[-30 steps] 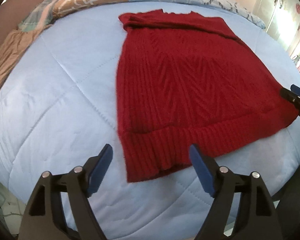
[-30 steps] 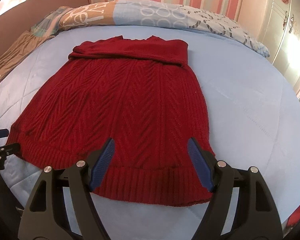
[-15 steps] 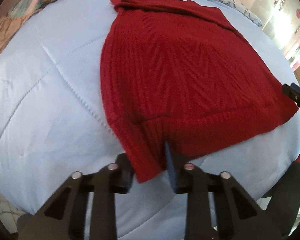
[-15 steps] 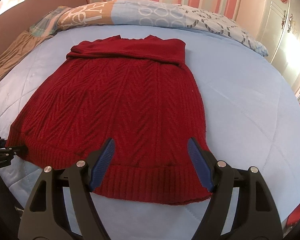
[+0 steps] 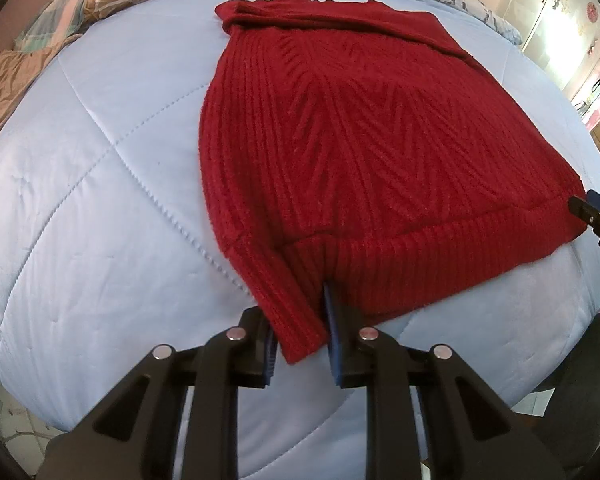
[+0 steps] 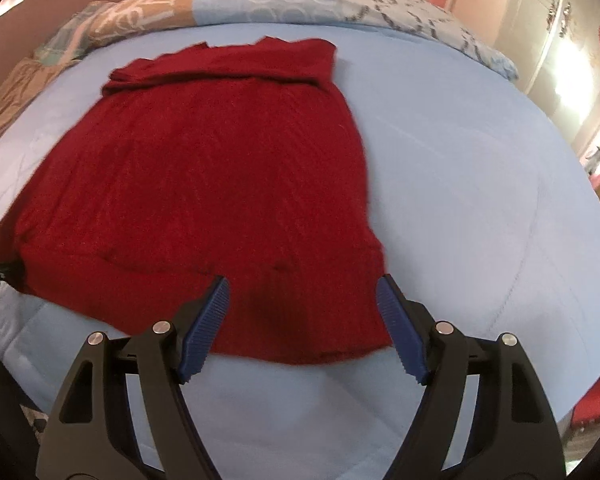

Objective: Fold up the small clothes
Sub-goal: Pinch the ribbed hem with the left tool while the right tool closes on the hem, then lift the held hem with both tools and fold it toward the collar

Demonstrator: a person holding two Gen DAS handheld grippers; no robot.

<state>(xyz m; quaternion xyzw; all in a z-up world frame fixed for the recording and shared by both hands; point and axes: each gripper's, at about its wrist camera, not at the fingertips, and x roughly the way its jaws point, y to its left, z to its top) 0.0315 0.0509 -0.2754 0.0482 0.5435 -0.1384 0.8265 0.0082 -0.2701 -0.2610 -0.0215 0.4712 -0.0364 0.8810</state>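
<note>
A red knitted sweater lies spread flat on a light blue quilt, neck end far, ribbed hem near. My left gripper is shut on the hem's near left corner, which bunches between the blue pads. In the right wrist view the sweater is blurred. My right gripper is open, its blue pads either side of the hem's right corner, just above the cloth. The right gripper's tip shows at the right edge of the left wrist view.
Patterned pillows and bedding line the far edge of the bed. A wardrobe stands at the right. The quilt's near edge drops off just under both grippers; tiled floor shows at lower left.
My left gripper moved in and shut on the hem's left corner, which is now pulled up and bunched. My right gripper moved forward over the hem's right corner and stays open.
</note>
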